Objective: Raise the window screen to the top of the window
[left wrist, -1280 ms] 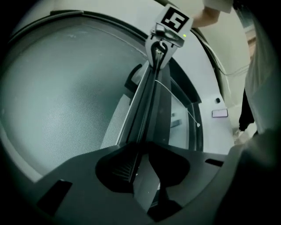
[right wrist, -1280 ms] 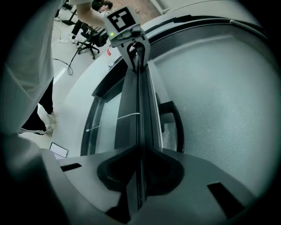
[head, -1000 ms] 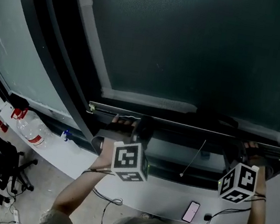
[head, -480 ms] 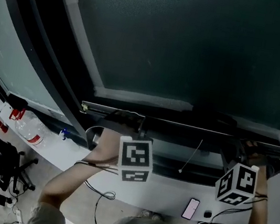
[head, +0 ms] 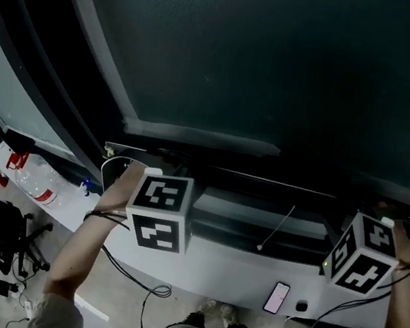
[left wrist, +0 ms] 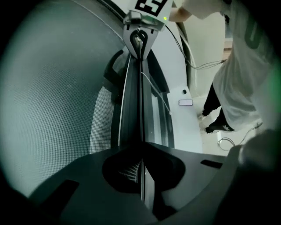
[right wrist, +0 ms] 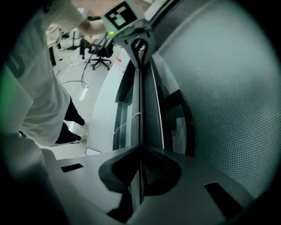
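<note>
Closing its jaws, the left gripper pinches the thin dark metal bottom rail running ahead; the right gripper clamps the same rail. Grey mesh window screen beside it: probably light, floppy; lift by the stiff rail.

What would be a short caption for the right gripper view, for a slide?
Right tongs closed on the screen's bottom rail, with grey mesh to the right.
</note>
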Tool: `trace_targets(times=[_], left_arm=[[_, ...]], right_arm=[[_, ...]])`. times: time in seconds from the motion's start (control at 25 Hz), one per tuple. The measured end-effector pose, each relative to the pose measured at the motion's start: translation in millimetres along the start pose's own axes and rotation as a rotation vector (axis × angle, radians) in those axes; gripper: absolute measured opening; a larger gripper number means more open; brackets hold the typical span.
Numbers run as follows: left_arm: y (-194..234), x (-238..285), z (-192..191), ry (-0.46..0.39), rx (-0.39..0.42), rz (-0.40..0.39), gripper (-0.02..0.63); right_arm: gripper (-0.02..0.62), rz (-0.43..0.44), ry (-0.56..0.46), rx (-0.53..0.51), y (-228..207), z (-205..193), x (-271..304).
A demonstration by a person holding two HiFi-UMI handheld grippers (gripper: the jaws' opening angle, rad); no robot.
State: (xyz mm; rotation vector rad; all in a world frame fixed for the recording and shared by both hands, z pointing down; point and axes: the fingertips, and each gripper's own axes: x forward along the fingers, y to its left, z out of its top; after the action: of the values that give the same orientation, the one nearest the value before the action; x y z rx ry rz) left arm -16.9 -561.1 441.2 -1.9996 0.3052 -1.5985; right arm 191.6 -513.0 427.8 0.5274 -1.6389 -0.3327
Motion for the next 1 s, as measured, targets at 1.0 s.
trace_targets(times=[1.0], left_arm=[[131.8,-169.0,26.3,0.0,0.044,0.488,0.015]], right_arm=[[0.02,-0.517,-0.035,-0.073,-120.5,30.6,-175.2]])
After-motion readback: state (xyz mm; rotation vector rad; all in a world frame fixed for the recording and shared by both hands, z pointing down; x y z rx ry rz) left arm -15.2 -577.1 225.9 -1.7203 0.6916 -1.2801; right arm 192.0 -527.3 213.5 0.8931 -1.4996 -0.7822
